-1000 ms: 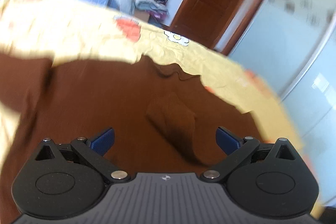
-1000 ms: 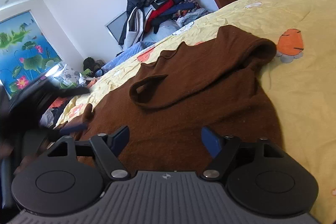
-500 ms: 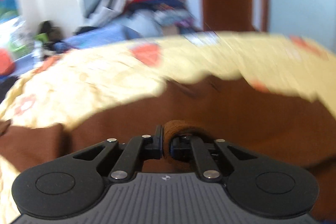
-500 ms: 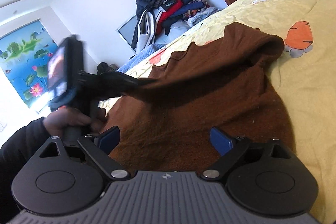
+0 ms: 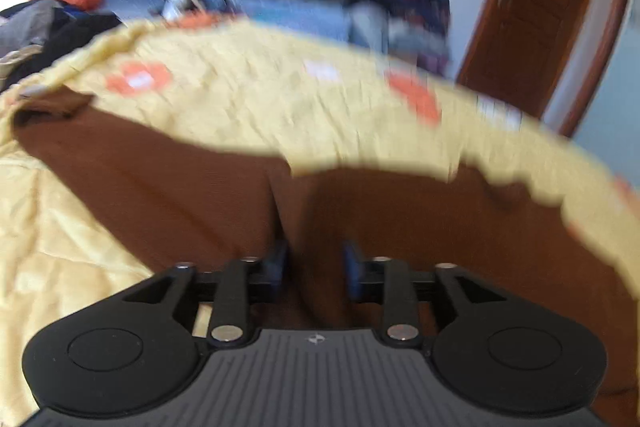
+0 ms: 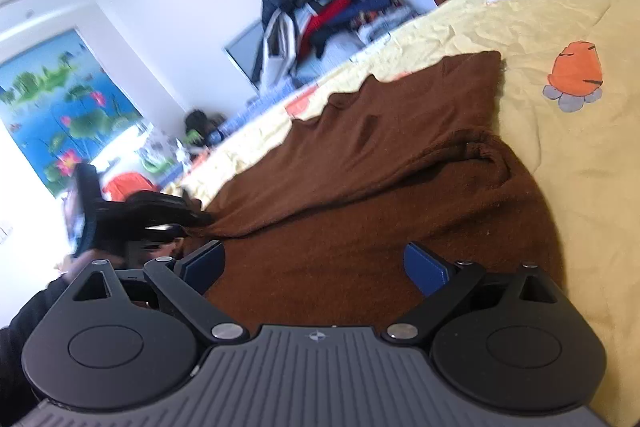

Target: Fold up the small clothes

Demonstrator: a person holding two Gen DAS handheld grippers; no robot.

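Although the right gripper hangs wide open, empty, we judge the left gripper, jaws just parting around the brown garment, nearer its left-frame edge.

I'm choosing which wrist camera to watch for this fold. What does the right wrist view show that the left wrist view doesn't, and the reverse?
Only the right wrist view shows the left gripper from outside at the brown garment's edge, the lotus painting and the wide-open right gripper. Only the left wrist view shows brown cloth between the left gripper's partly parted fingers. Both show the garment, yellow bedspread and clothes pile.
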